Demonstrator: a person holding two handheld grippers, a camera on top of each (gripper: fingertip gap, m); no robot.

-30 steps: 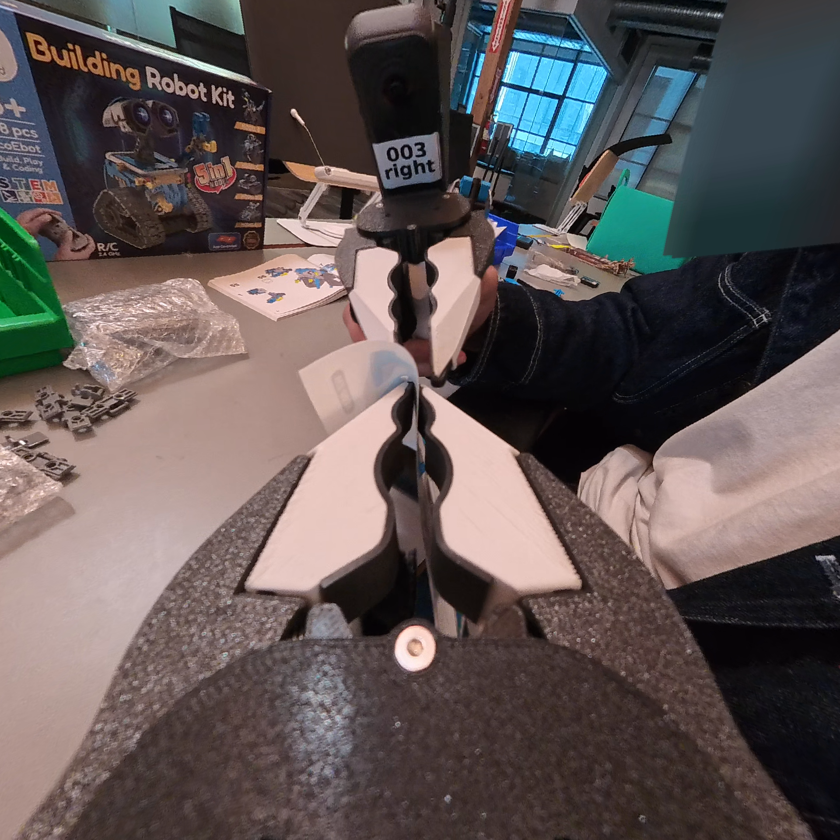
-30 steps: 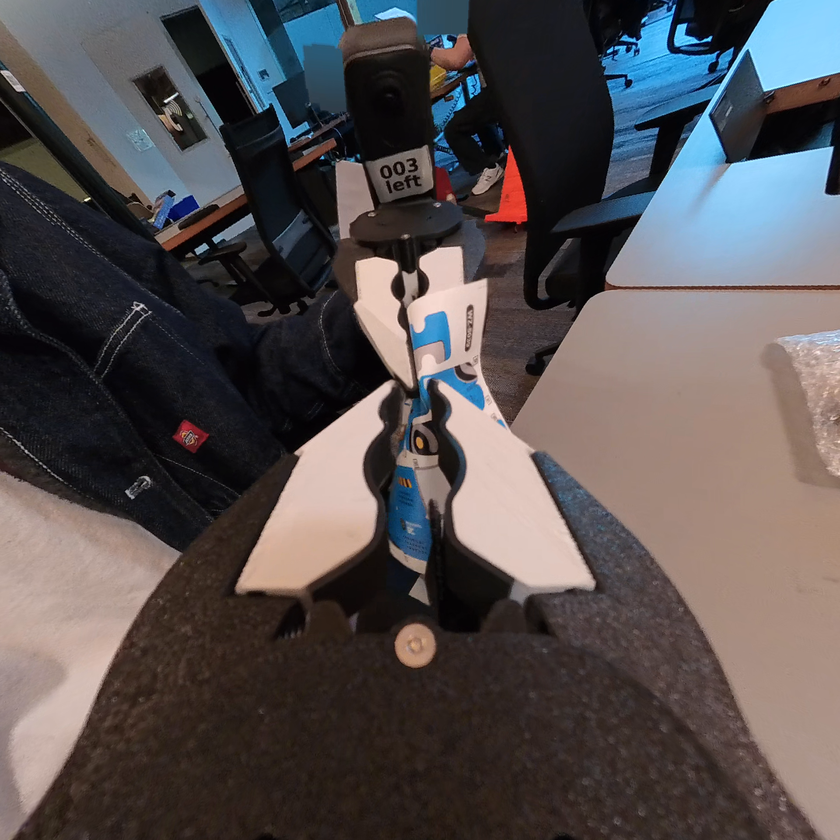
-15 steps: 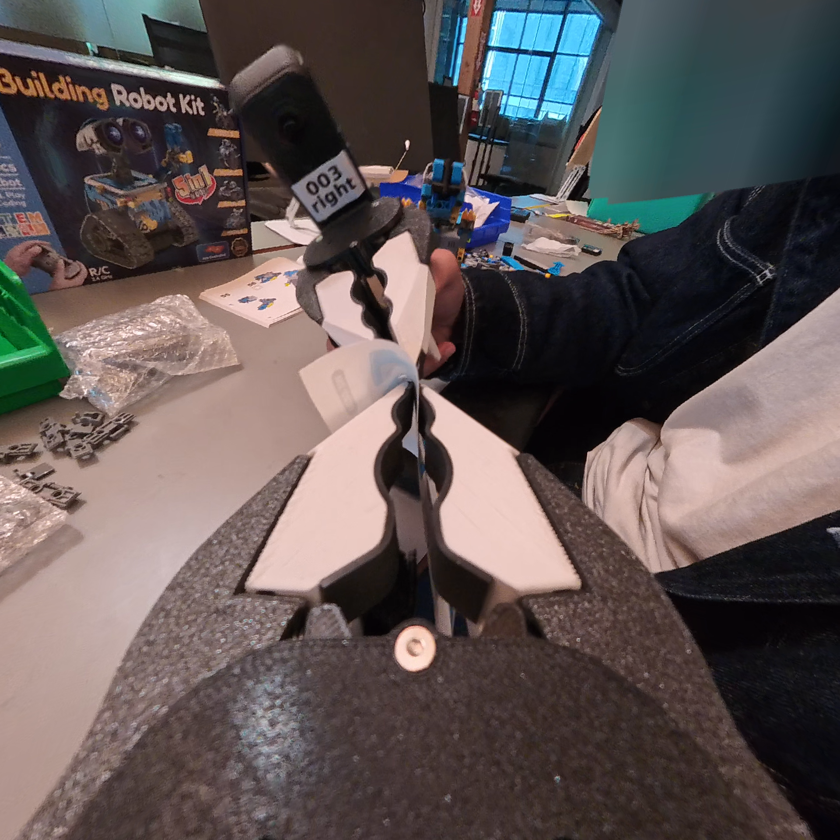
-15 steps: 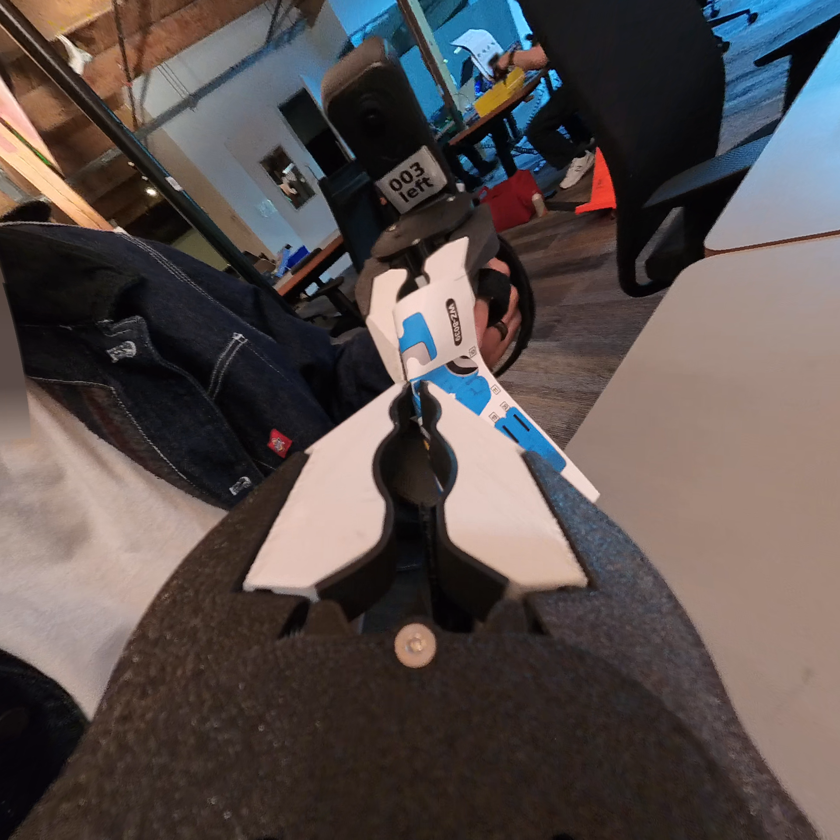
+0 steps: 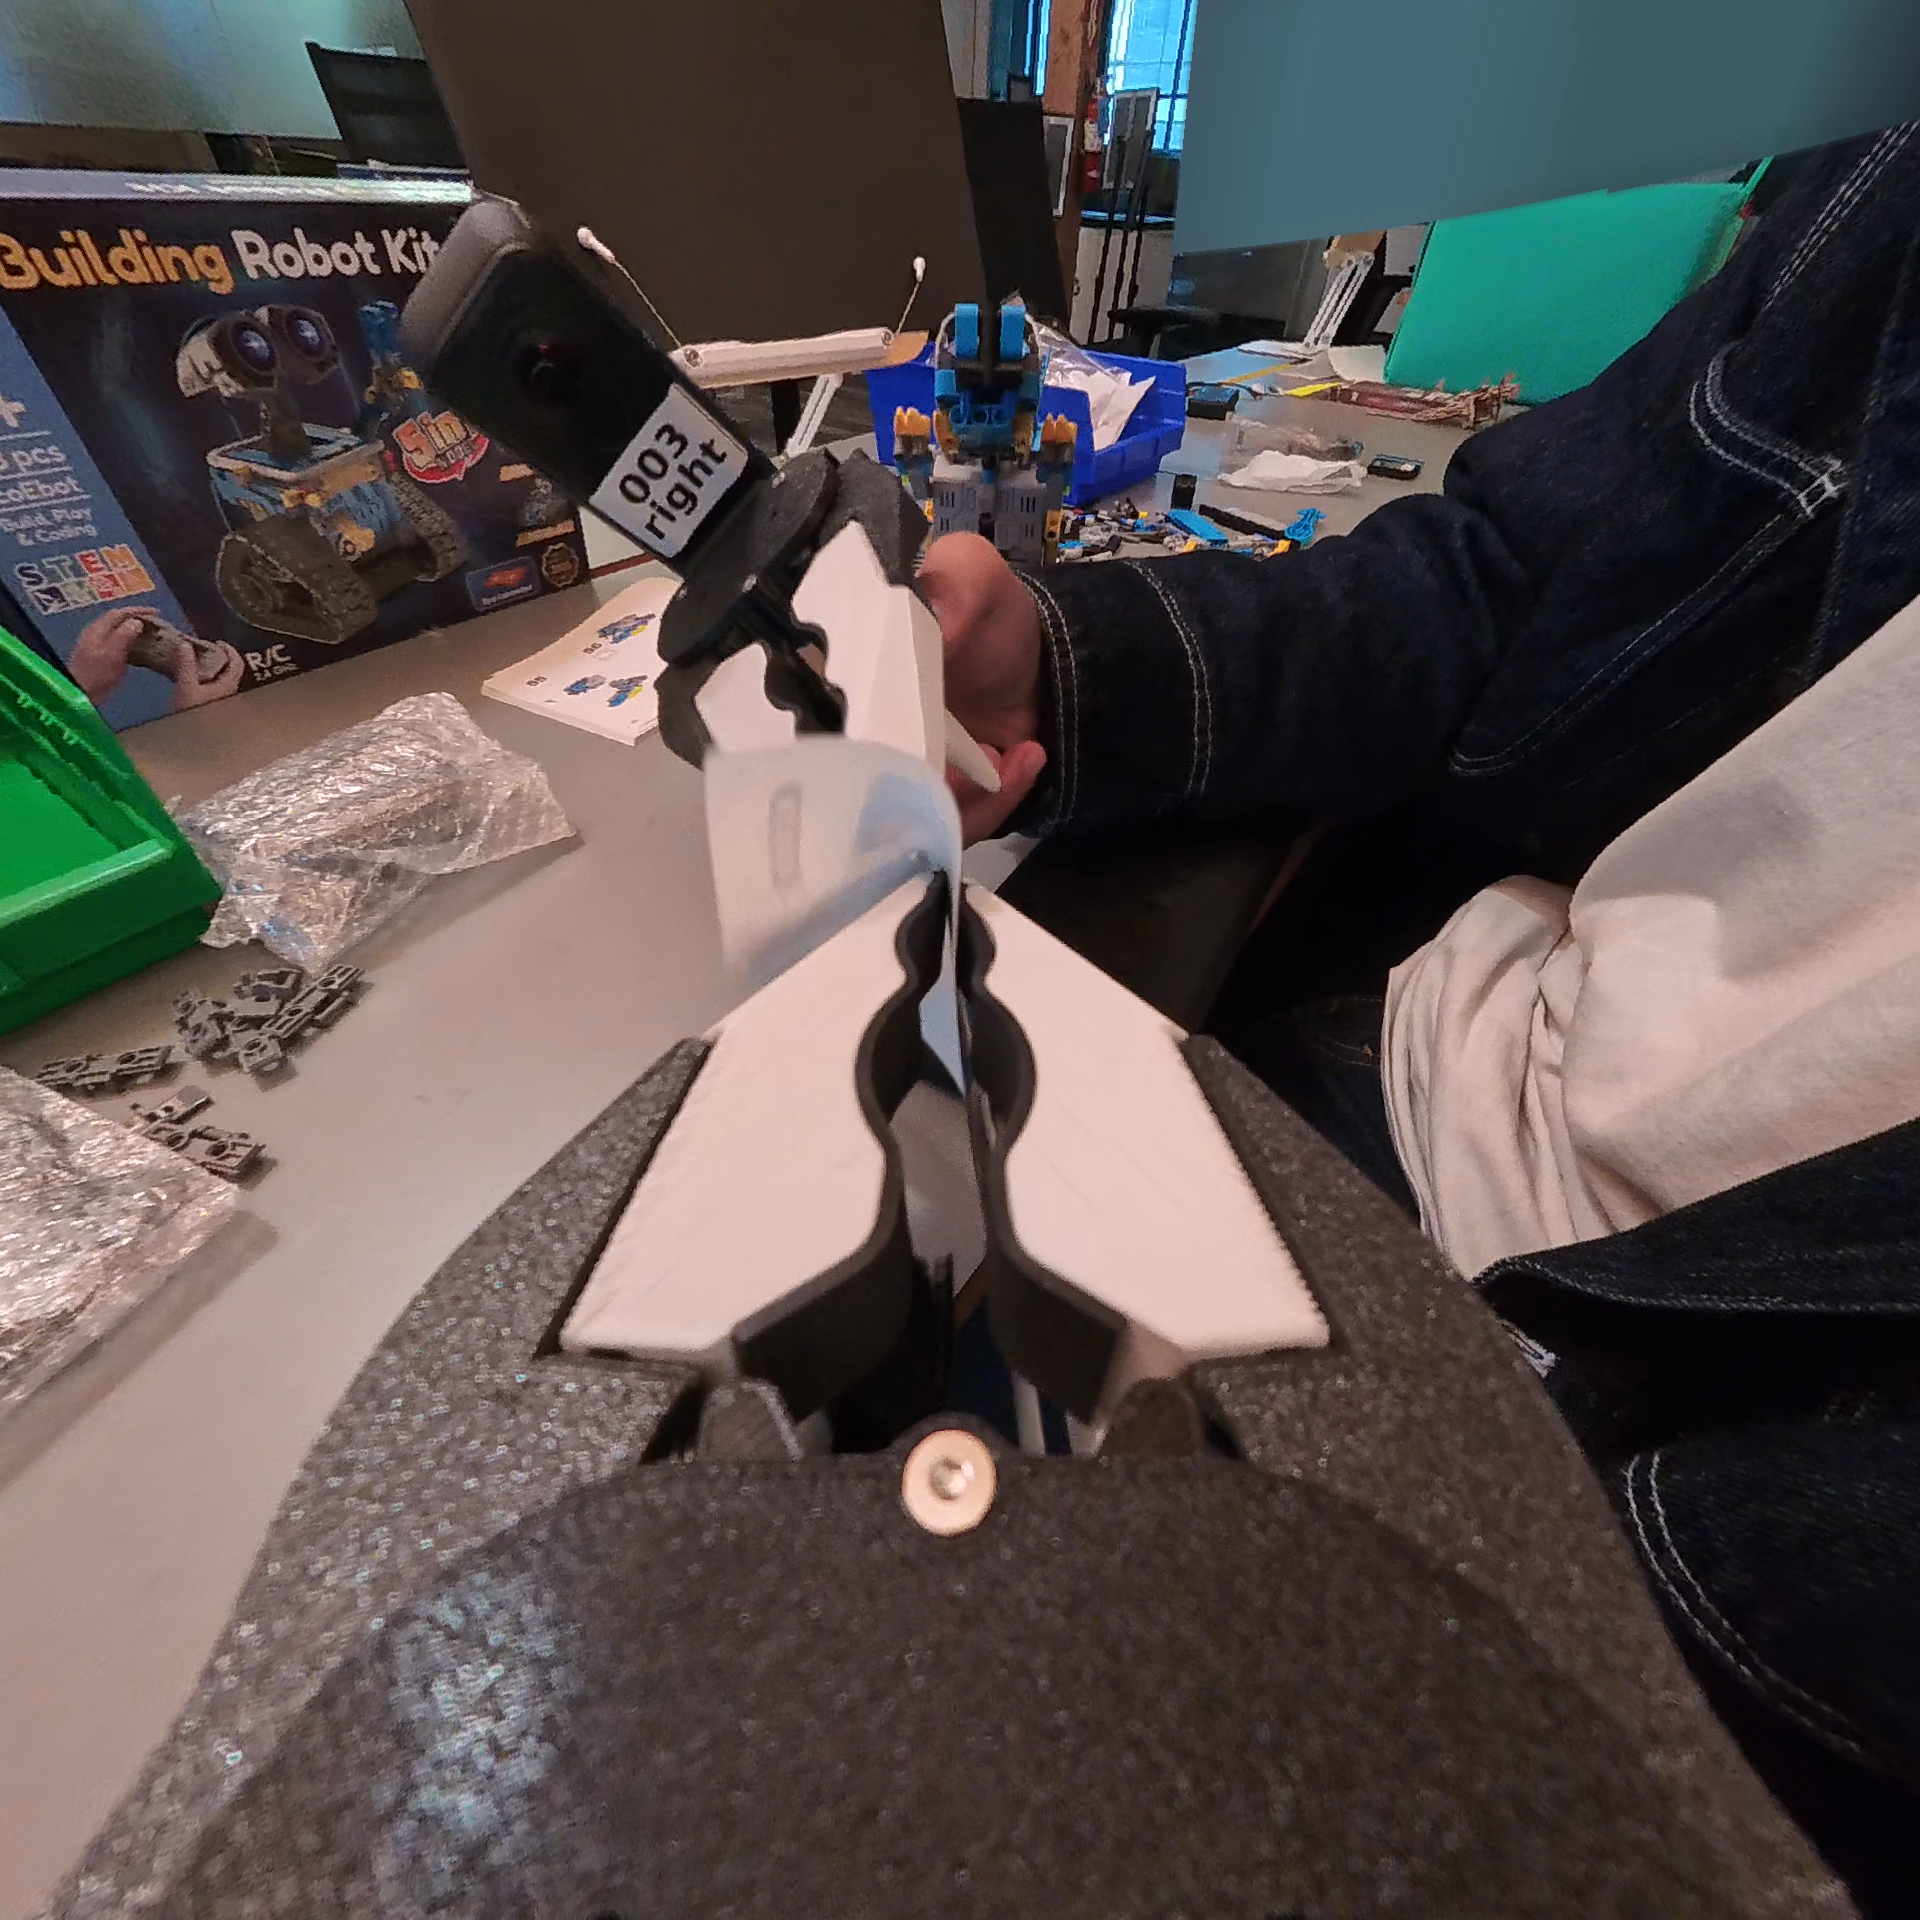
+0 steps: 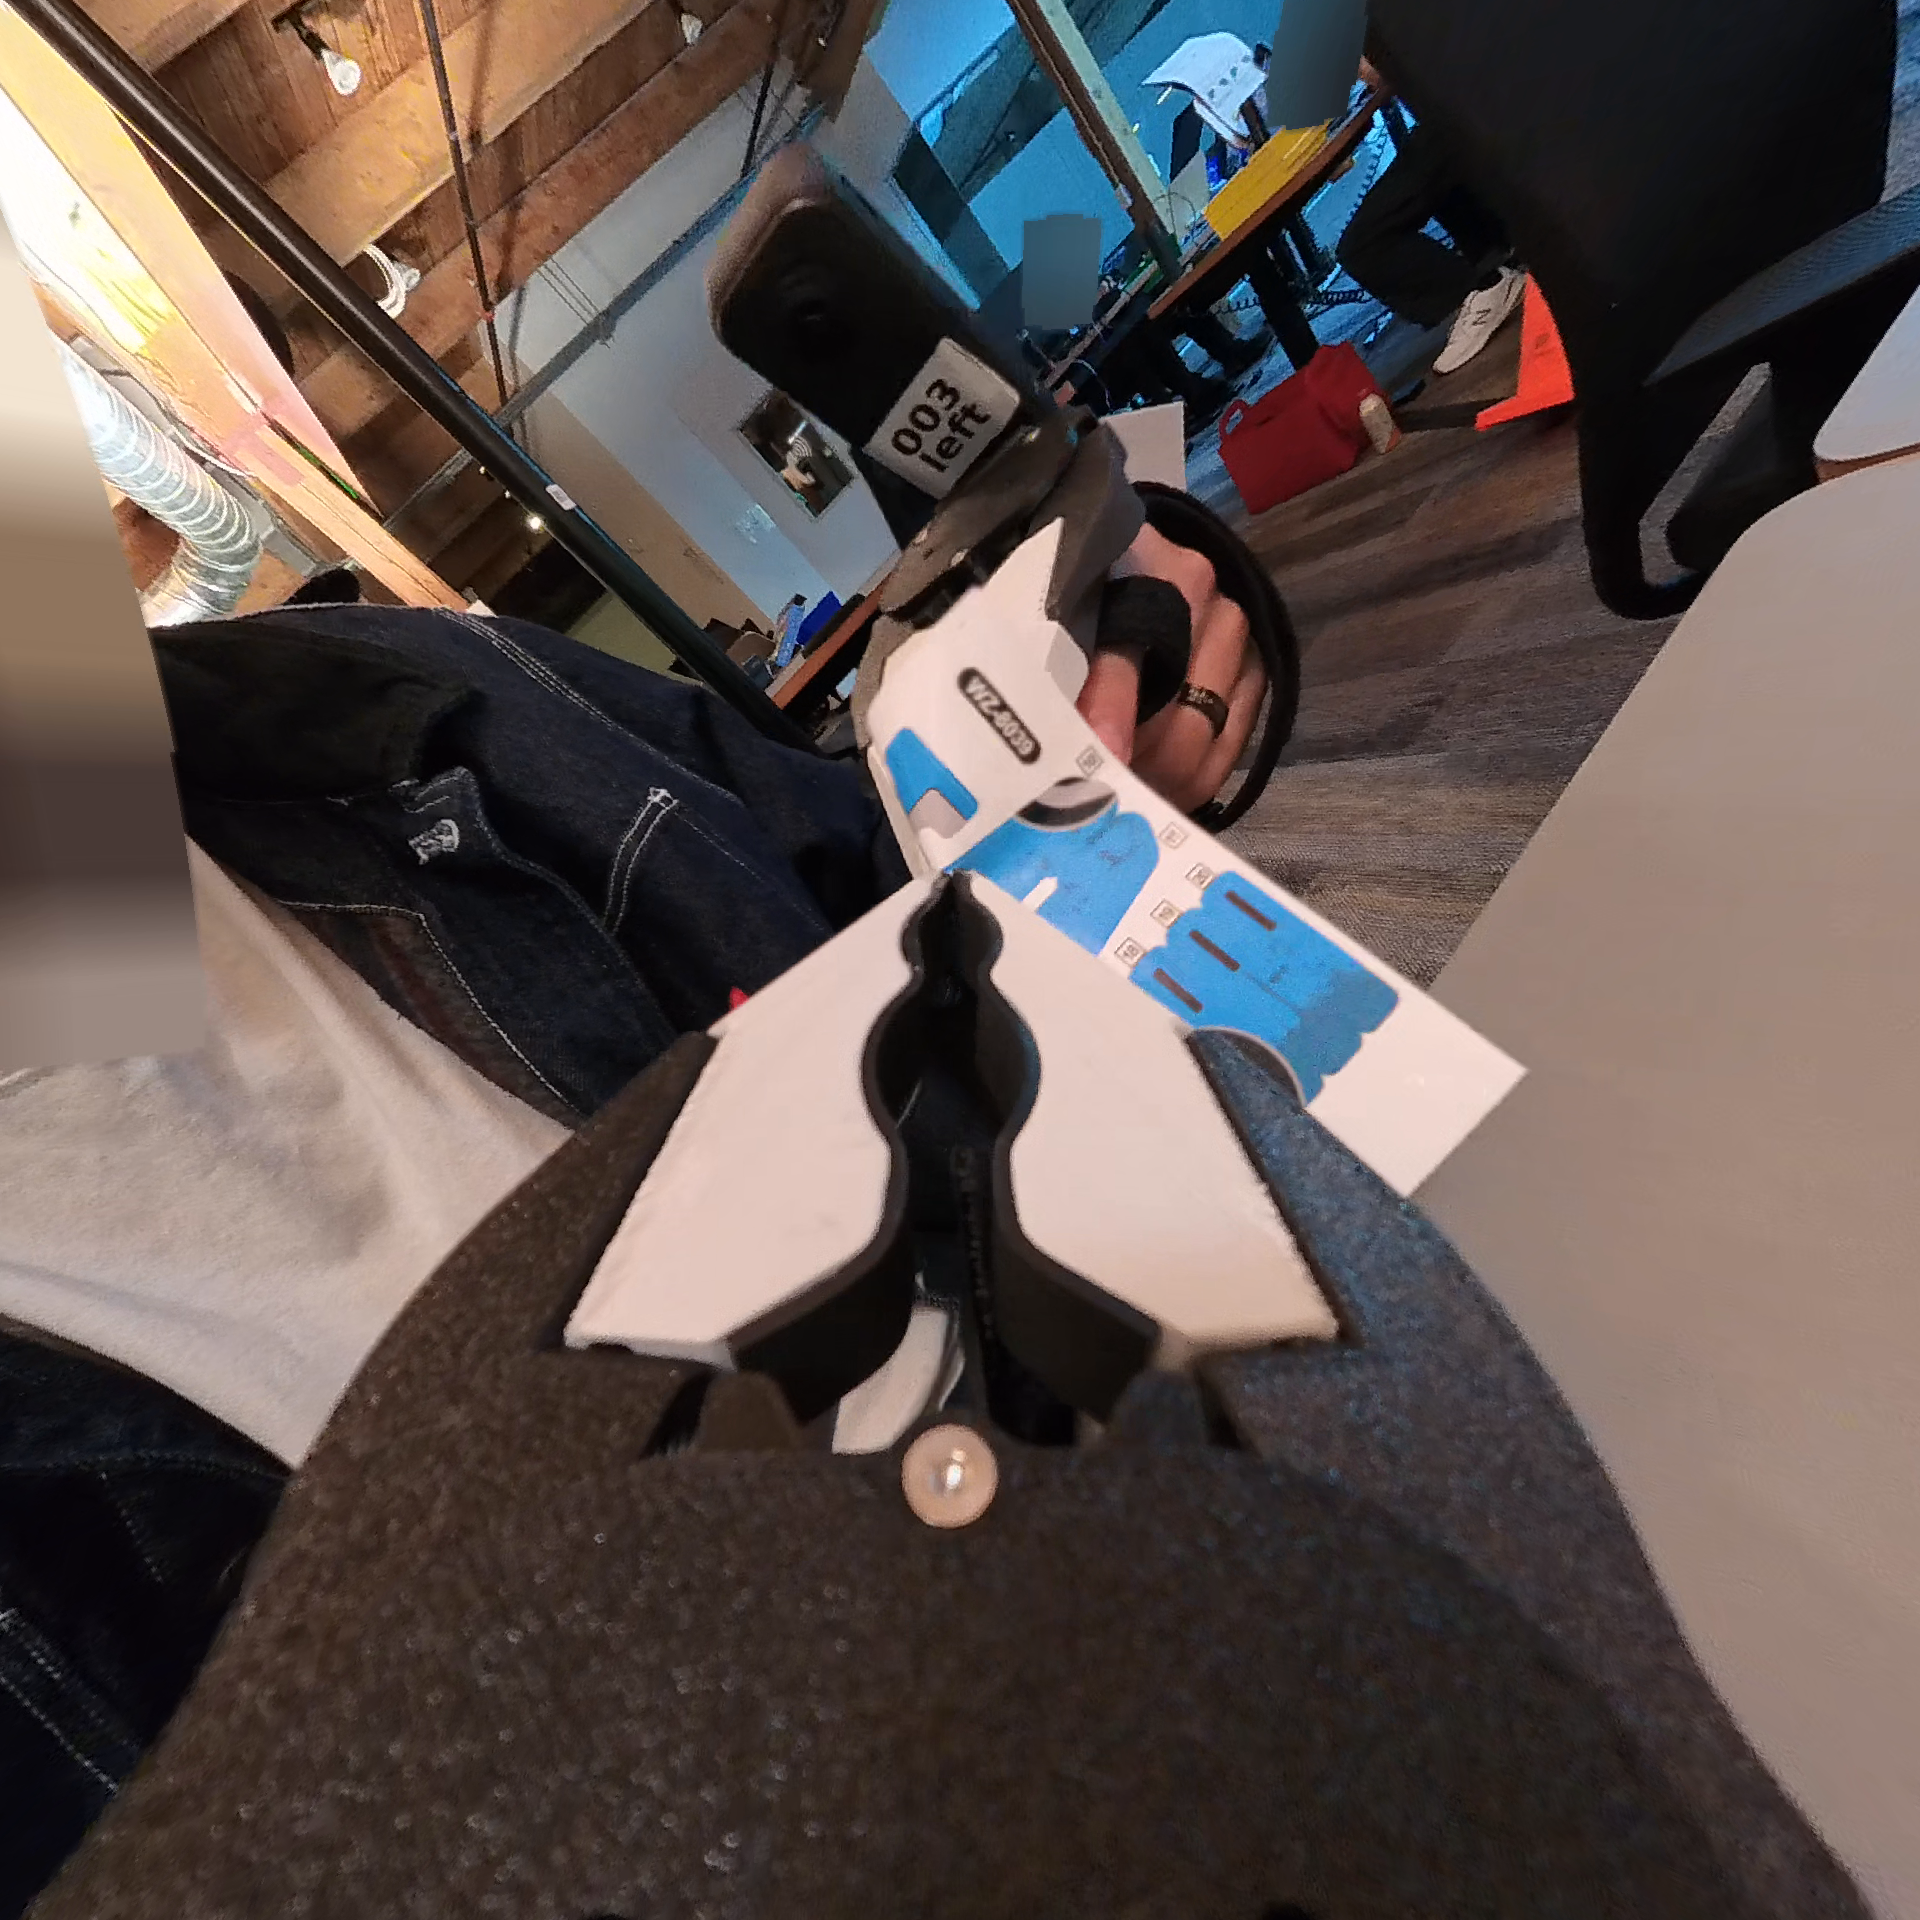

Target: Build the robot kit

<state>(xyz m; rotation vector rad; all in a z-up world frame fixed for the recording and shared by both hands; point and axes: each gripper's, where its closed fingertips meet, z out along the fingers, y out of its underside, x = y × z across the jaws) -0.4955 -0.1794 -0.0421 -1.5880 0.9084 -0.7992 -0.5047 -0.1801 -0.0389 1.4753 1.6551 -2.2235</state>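
A white sticker sheet with blue shapes (image 6: 1195,935) hangs between both grippers, above the person's lap at the table's edge. My left gripper (image 5: 948,883) is shut on the sheet, whose white back curls over to the left of its tips (image 5: 821,831). My right gripper (image 6: 951,883) is shut on the sheet's edge at its fingertips, and the sheet fans out to the right. The right gripper (image 5: 894,727) shows tilted beyond the curl in the left wrist view. The left gripper (image 6: 997,613) shows tilted above the sheet in the right wrist view.
On the grey table (image 5: 468,1039) lie a bubble-wrap bag (image 5: 384,810), small grey parts (image 5: 249,1018), a booklet (image 5: 592,675), a green bin (image 5: 73,831) and a printed kit box (image 5: 260,436). A blue-and-grey built model (image 5: 982,436) stands by a blue tray (image 5: 1101,426). The person's denim sleeve (image 5: 1403,644) is at right. The grippers are tip to tip, or close to it.
Both grippers have rolled relative to each other; the right gripper now leans left in the left wrist view. The sheet has swung from edge-on to spread rightwards. Both stay shut on it.
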